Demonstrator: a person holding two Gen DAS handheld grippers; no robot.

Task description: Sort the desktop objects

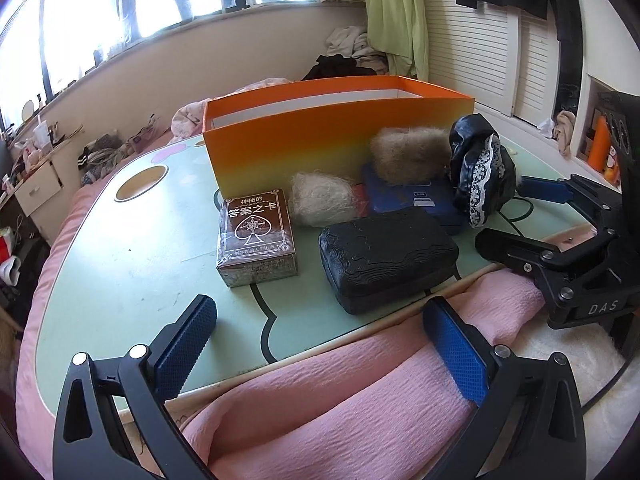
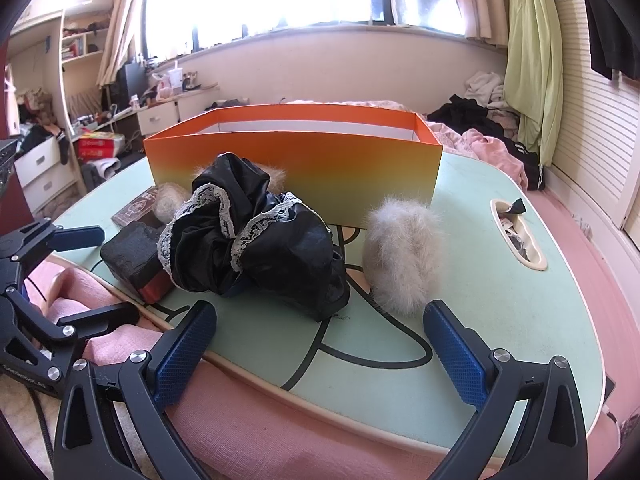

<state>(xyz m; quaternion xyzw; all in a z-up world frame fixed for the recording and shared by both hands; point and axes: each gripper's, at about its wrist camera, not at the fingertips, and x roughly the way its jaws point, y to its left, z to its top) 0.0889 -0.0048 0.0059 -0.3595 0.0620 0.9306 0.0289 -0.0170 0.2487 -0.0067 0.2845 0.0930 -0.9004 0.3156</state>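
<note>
Left claw [image 1: 320,344]: your fingers are spread wide, nothing between them, hovering over the near edge of the surface [image 1: 128,256] and the pink blanket [image 1: 340,392].
Right claw [image 2: 320,336]: same deal, spread wide with nothing in it, at the near edge of the surface.
Card box [image 1: 256,236]: straight ahead of your left claw, a bit left, lying flat.
Black case [image 1: 384,256]: just ahead-right of your left claw, beside the card box.
White fluff ball [image 1: 320,202]: behind those two, near the orange box [image 1: 320,144].
Blue box [image 1: 408,200]: farther ahead-right of your left claw, with a tan fur puff [image 1: 408,154] on top.
Black lace scrunchie [image 2: 256,236]: right in front of your right claw, slightly left.
Pale fur puff [image 2: 404,252]: just ahead-right of your right claw, beside the scrunchie.
Orange box: open-topped, behind everything, well ahead of both claws.
</note>
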